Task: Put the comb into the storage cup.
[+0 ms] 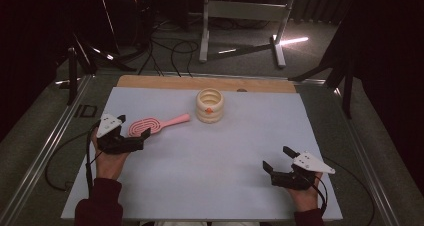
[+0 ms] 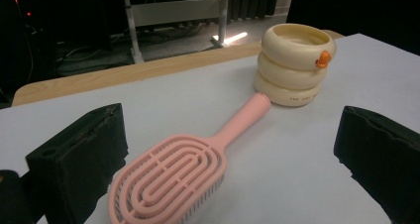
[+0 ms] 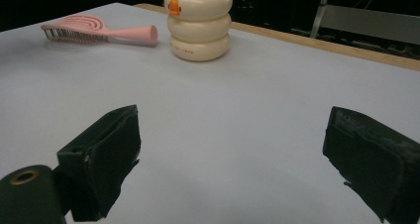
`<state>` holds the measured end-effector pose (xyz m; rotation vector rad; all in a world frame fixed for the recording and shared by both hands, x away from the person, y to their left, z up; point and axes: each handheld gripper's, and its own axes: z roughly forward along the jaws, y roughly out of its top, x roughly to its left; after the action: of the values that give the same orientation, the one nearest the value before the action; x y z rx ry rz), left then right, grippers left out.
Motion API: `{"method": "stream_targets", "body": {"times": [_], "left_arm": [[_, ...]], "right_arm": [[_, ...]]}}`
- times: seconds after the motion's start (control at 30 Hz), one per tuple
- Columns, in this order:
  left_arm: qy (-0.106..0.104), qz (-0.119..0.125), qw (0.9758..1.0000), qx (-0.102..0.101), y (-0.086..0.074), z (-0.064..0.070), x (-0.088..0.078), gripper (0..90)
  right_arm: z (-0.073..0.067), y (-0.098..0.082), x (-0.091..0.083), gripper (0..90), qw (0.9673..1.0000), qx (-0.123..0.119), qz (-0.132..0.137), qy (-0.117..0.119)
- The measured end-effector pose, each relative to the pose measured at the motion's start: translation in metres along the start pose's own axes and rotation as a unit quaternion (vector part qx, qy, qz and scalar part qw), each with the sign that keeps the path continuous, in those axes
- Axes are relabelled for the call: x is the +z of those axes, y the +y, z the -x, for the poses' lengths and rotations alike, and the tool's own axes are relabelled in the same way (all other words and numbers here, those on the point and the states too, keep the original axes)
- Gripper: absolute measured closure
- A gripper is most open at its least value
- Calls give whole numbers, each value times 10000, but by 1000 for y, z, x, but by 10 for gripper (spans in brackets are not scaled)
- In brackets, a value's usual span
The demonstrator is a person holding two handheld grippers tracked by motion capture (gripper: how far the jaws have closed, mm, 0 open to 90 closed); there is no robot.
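Note:
A pink hairbrush (image 1: 152,124) lies on the white sheet, bristles down, its handle pointing right toward a cream ringed cup (image 1: 209,106) with a small orange duck on its side. My left gripper (image 1: 133,126) is open at the brush's head. In the left gripper view the brush head (image 2: 171,182) lies between the two spread jaws, apart from both, and the cup (image 2: 294,65) stands just past the handle's end. My right gripper (image 1: 277,157) is open over bare sheet at the front right. In the right gripper view the brush (image 3: 99,31) and cup (image 3: 199,23) are far ahead.
The white sheet (image 1: 225,156) covers most of the table; a wooden strip (image 1: 165,82) shows along the far edge. Metal rails (image 1: 45,151) run down both sides. Beyond the table stand a metal frame (image 1: 245,11) and floor cables (image 1: 175,51).

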<state>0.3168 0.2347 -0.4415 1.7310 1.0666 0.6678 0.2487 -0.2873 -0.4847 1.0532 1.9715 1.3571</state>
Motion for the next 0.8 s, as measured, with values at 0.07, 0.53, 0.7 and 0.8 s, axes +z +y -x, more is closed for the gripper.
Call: {"method": "stream_targets", "body": {"times": [0.07, 0.53, 0.7, 0.8], "left_arm": [[11, 1, 10000, 4, 1, 0, 1, 5], [-6, 55, 9999, -116, 13, -2, 18, 5], [-7, 17, 9999, -144, 20, 2, 34, 6], [1, -63, 9999, -127, 23, 4, 45, 6]], "right_arm": [[0, 0, 0, 78, 10000, -4, 6, 2], [0, 0, 1, 78, 10000, 55, 48, -16], [-2, 0, 2, 78, 10000, 46, 60, -4], [-2, 0, 2, 78, 10000, 39, 71, 3]]}}
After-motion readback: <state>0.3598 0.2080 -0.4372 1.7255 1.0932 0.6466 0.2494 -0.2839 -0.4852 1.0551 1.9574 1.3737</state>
